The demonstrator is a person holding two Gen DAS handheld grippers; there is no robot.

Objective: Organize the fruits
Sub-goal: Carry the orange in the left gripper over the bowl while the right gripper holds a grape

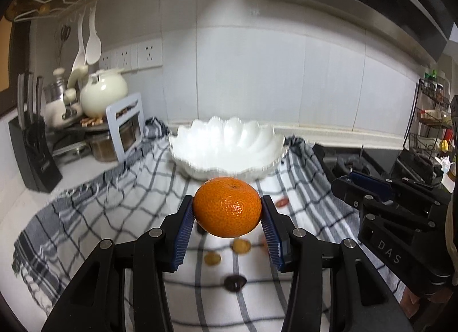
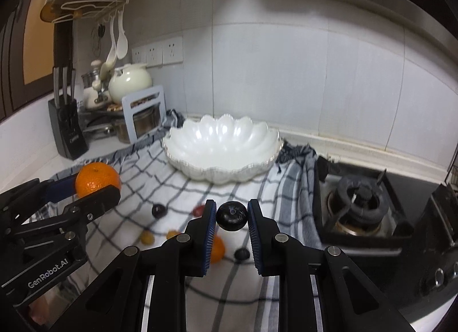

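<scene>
My left gripper is shut on an orange mandarin and holds it above the checked cloth, in front of the empty white scalloped bowl. My right gripper is shut on a small dark plum, also lifted in front of the bowl. The left gripper with the mandarin shows at the left of the right wrist view. Small yellow fruits, a dark fruit and a second orange lie on the cloth.
A knife block, a cream teapot and pots on a rack stand at the back left. A gas burner sits right of the cloth. A spice rack is at the far right.
</scene>
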